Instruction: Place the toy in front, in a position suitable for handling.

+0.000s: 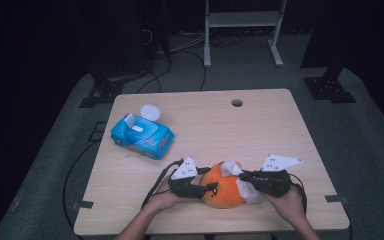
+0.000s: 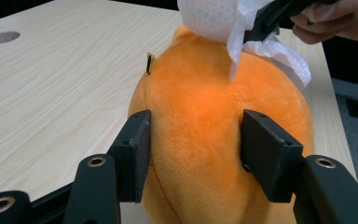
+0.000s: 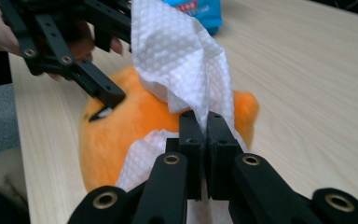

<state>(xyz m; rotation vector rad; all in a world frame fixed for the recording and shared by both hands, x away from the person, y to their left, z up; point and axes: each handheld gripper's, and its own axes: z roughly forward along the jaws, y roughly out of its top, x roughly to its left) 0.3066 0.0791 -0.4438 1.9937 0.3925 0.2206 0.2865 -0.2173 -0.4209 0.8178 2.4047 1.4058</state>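
While round orange plush toy sits near desk's front edge, left gripper clamps toy's sides between its pads. Right gripper, jaws pinched together on white embossed wet wipe, holds wipe against toy's top. Blue wipes pack lies toward rear-left corner.
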